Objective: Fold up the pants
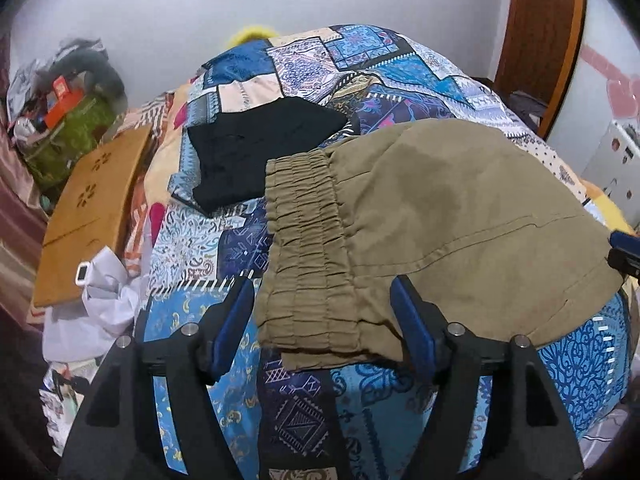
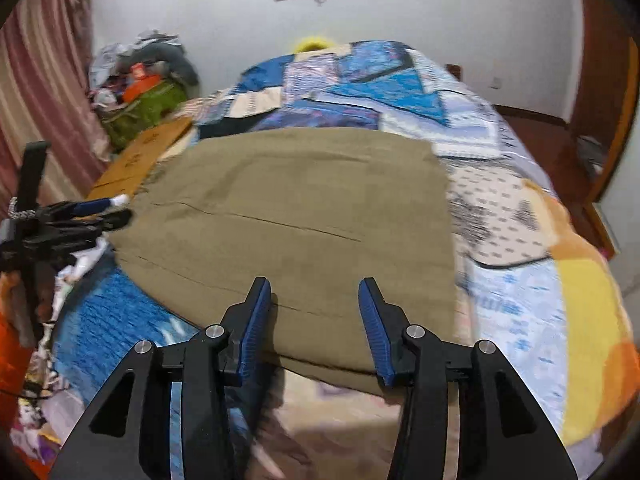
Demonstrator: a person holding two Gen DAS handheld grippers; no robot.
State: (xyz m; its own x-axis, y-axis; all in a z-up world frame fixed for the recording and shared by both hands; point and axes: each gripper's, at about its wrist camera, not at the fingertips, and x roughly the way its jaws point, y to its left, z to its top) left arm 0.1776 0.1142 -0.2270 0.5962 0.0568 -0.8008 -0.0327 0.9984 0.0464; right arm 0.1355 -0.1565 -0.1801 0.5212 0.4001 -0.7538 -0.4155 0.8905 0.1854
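Note:
Khaki pants (image 1: 448, 216) lie folded flat on the patchwork bedspread (image 1: 192, 240), with the elastic waistband (image 1: 308, 248) toward the left. My left gripper (image 1: 324, 292) is open, its blue fingers on either side of the waistband's near corner, just above the cloth. In the right wrist view the pants (image 2: 296, 208) show as a flat folded rectangle. My right gripper (image 2: 316, 292) is open and empty over their near edge. The left gripper (image 2: 100, 208) shows at that view's left, the right gripper's tip (image 1: 626, 250) at the left wrist view's right edge.
A folded black garment (image 1: 256, 148) lies on the bed beyond the waistband. A wooden board (image 1: 88, 216) and white crumpled paper (image 1: 108, 292) sit off the bed's left side. A pile of bags and clothes (image 1: 68, 108) fills the left corner. A wooden door (image 1: 540, 40) is at the right.

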